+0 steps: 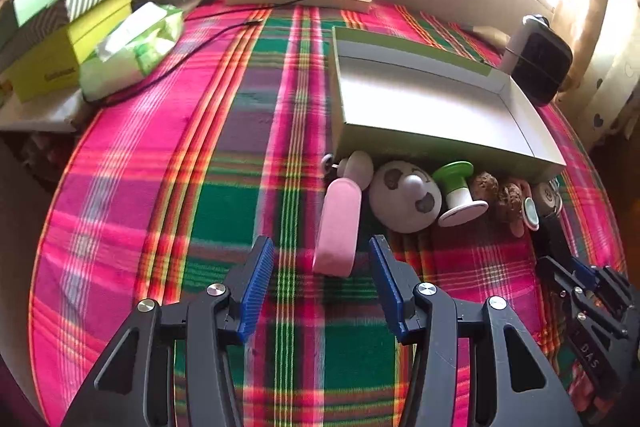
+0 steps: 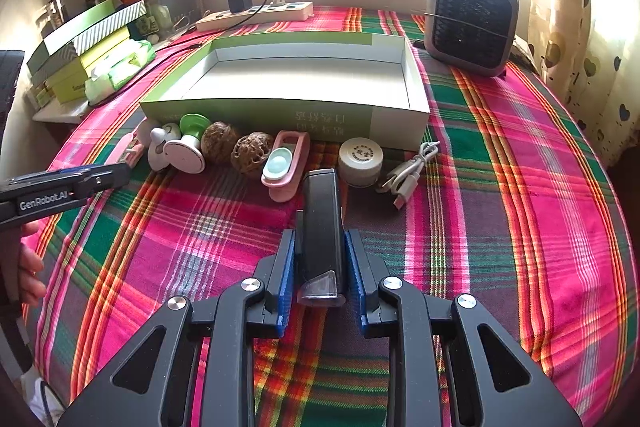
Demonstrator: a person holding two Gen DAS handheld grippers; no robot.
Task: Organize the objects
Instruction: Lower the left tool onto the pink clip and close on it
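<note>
Right wrist view: black device [image 2: 322, 227] clamped between right tool [image 2: 320, 267] pads.

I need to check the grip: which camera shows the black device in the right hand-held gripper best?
The right wrist view: the black device fills the centre, clamped between the right hand-held gripper pads, pointing toward the open box. The left wrist view shows only a dark sliver of it at the far right edge, grip hidden.
</note>
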